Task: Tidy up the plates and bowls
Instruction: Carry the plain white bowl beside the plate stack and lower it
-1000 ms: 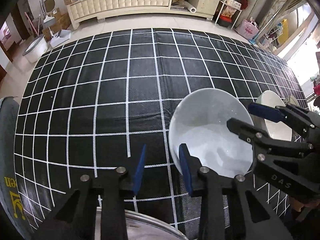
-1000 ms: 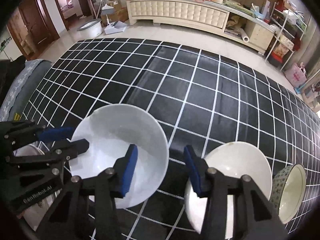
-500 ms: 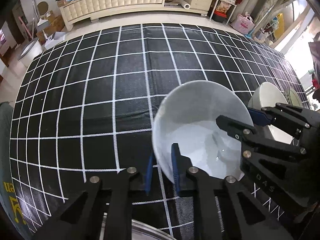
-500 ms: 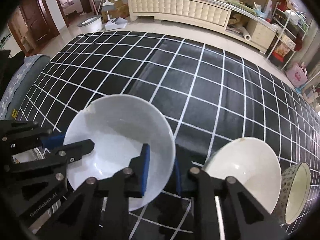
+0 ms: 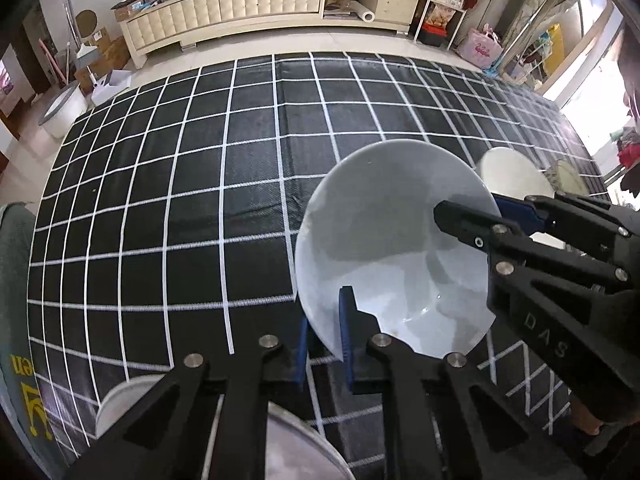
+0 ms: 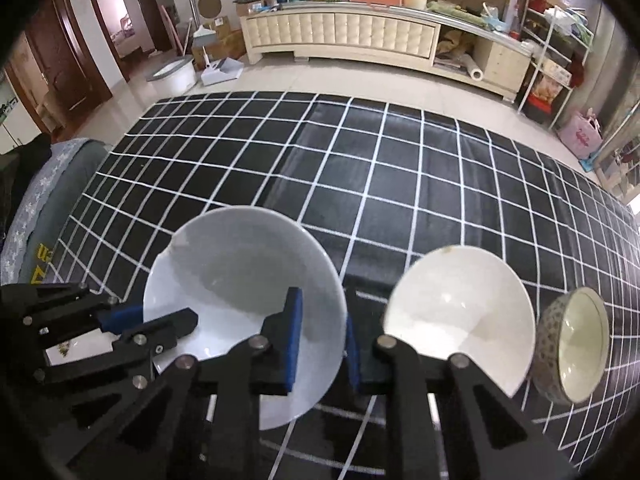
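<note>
A large white bowl (image 5: 392, 248) (image 6: 244, 276) is held above the black grid tablecloth by both grippers. My left gripper (image 5: 325, 344) is shut on its left rim, one pad inside and one outside. My right gripper (image 6: 320, 344) is shut on its right rim the same way; it shows in the left wrist view (image 5: 492, 220) and the left gripper shows in the right wrist view (image 6: 132, 320). A second white bowl (image 6: 460, 312) (image 5: 512, 172) sits on the table to the right. A small patterned bowl (image 6: 576, 344) stands beside it.
A metal plate (image 5: 296, 448) and a white dish edge (image 5: 116, 404) lie under the left gripper near the table's front edge. A grey chair back (image 6: 48, 184) stands at the left. A long cream cabinet (image 6: 352, 36) lines the far wall.
Both grippers closed onto opposite rims of the large white bowl and lifted it off the table; it now looks bigger and higher in both views.
</note>
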### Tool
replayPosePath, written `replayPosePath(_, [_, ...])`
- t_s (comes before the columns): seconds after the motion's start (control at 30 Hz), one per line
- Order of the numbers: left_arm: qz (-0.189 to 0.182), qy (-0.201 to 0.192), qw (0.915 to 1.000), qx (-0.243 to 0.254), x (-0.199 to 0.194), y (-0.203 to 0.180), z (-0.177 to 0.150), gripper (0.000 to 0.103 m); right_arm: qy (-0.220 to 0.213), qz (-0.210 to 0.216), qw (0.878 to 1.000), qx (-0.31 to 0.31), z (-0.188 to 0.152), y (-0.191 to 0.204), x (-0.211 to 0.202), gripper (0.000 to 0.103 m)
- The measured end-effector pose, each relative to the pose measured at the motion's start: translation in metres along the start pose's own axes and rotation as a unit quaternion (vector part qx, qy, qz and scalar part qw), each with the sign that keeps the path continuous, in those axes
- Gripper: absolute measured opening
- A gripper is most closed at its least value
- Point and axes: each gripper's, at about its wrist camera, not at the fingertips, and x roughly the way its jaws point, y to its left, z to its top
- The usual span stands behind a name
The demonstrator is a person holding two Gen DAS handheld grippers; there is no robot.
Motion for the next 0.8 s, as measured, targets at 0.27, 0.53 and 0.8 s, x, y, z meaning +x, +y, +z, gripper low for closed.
replayPosePath(0.27, [-0.002,-0.02,0.9998,0.002,-0.042,-0.007,-0.016,0.012,-0.016,0.007,1.0,0.018,-0.02,0.005,-0.041,0.024])
replayPosePath(0.53, [-0.001,-0.028,0.9995,0.013,-0.07,-0.021,-0.048,0.012,-0.007,0.006,0.999,0.04,-0.052,0.008,-0.063,0.024])
replayPosePath(0.8, [-0.003,-0.017,0.9996,0.022,-0.074,-0.035,-0.078,0.012,0.008,0.011,0.998,0.057,-0.081,0.008,-0.068,0.024])
